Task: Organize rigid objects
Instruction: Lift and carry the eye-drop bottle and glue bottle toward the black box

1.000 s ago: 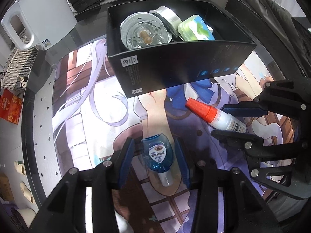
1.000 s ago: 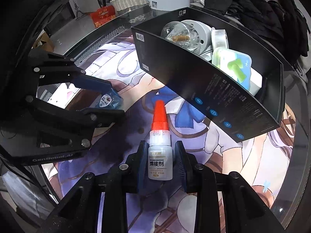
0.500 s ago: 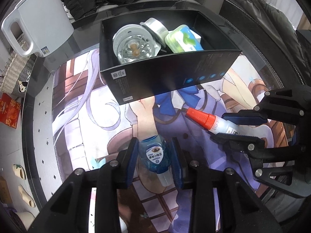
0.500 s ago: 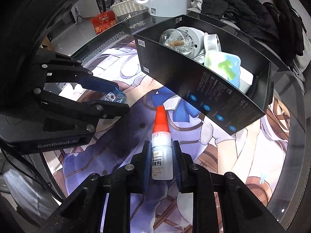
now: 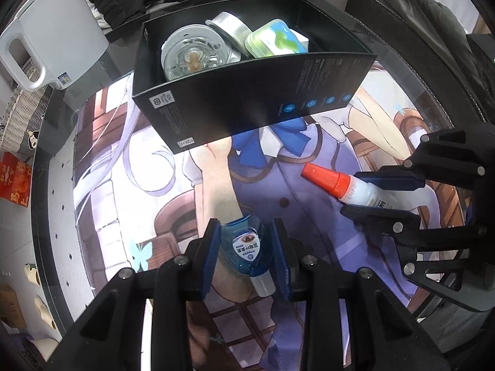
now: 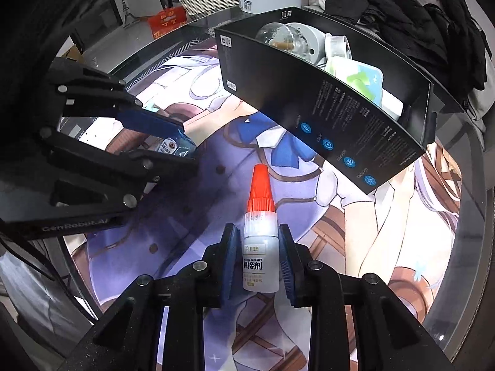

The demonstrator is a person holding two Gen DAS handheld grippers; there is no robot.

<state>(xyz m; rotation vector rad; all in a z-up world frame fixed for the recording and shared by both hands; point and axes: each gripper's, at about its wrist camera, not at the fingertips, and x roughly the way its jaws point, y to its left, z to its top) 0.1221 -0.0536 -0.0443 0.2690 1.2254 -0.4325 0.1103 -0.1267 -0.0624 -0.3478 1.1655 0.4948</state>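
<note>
Between the right gripper's blue pads, the white plastic glue bottle with a ribbed orange cap [image 6: 259, 256] bears a label reading "ADHESIVE" above the large characters "焊接剂"; the smaller lines are too fine to read. To the left of those fingers, the black body of the left gripper [image 6: 182, 148] carries the raised lettering "GenRobot.AI". Ahead of the fingers, the black cardboard box [image 6: 340, 117] shows round blue icons and small white print, illegible. The blue teardrop-shaped bottle [image 5: 246, 249] between the left gripper's fingers has a shield label, unreadable.
</note>
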